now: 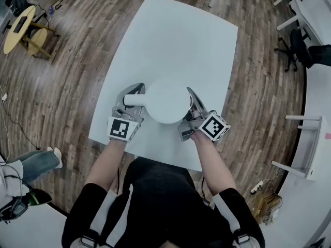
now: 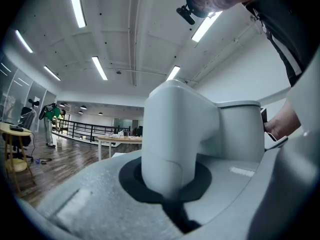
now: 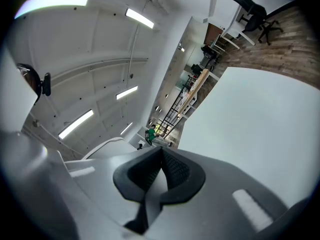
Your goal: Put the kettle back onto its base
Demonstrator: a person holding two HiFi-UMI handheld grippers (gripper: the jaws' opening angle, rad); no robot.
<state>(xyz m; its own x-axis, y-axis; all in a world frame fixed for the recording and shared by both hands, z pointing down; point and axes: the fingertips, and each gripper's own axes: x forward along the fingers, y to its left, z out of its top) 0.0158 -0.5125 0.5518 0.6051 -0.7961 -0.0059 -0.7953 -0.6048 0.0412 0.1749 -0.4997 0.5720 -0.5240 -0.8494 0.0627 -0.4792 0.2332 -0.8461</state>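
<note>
The wooden floor (image 1: pixel 62 76) runs all round the scene. On it stands the white tabletop (image 1: pixel 176 40), bare except at its near end. The person holding the tools stands at that near edge in a dark top (image 1: pixel 165 200), both forearms reaching forward over the surface.

The white kettle (image 1: pixel 168 102) is at the near end of the tabletop, between the two hands. From above, only its round lid and its handle (image 1: pixel 133 100) show, with the handle sticking out to the left. The body hides whatever lies under it, so I cannot tell whether the base is beneath it.

The left claw (image 1: pixel 135 93) is level and clamped on the handle. In the left gripper view the thick white handle (image 2: pixel 175 134) sits in the notch of the dark pads (image 2: pixel 135 176), with the kettle body (image 2: pixel 240 129) just behind it.

The right claw (image 1: pixel 190 94) lies along the kettle's right side, just beside the body; whether it touches cannot be made out. In the right gripper view this claw (image 3: pixel 160 169) is closed, with its ribbed pads (image 3: pixel 175 171) pressed together and nothing between them.

A small round yellow table (image 1: pixel 18 27) and a black office chair (image 1: pixel 297 48) stand well away on the floor.
</note>
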